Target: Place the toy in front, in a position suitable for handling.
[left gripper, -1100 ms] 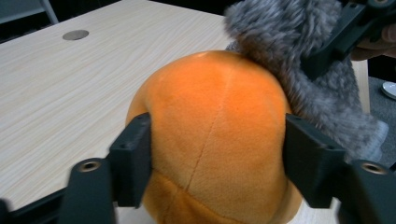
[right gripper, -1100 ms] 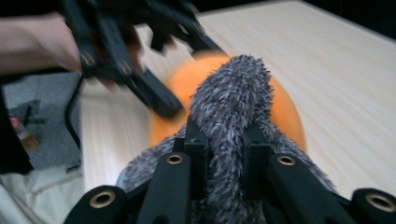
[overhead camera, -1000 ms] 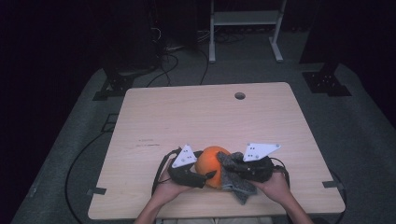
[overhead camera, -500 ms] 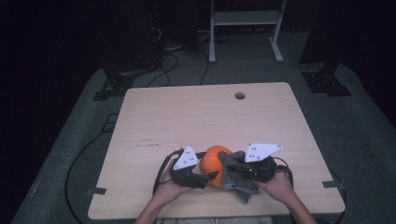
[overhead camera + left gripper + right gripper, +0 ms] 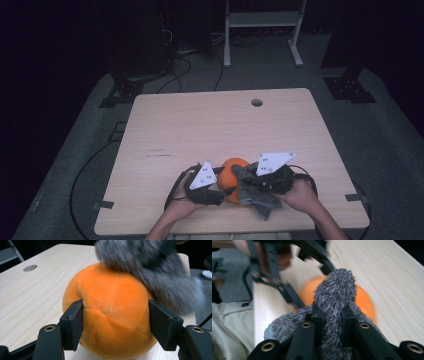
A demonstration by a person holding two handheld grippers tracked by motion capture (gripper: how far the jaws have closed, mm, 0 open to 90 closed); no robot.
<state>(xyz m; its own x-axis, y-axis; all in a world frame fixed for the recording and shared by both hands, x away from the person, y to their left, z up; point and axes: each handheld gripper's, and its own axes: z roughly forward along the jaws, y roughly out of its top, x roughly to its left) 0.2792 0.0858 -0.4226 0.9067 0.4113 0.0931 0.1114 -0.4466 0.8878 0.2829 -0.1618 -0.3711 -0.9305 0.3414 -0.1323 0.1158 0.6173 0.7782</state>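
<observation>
Orange plush ball [image 5: 112, 315] sits on the tabletop [image 5: 200, 130] at its near edge, left claw [image 5: 115, 322] just closing, pads pressed into the ball's two sides, while the right claw [image 5: 331, 322] stays clamped tight on a grey fuzzy cloth [image 5: 334, 297] draped over the ball's right side.

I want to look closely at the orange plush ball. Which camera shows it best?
The left gripper view: the orange plush ball looms large there. The right gripper view has it behind the grey fuzzy cloth; the high view shows it small.
</observation>
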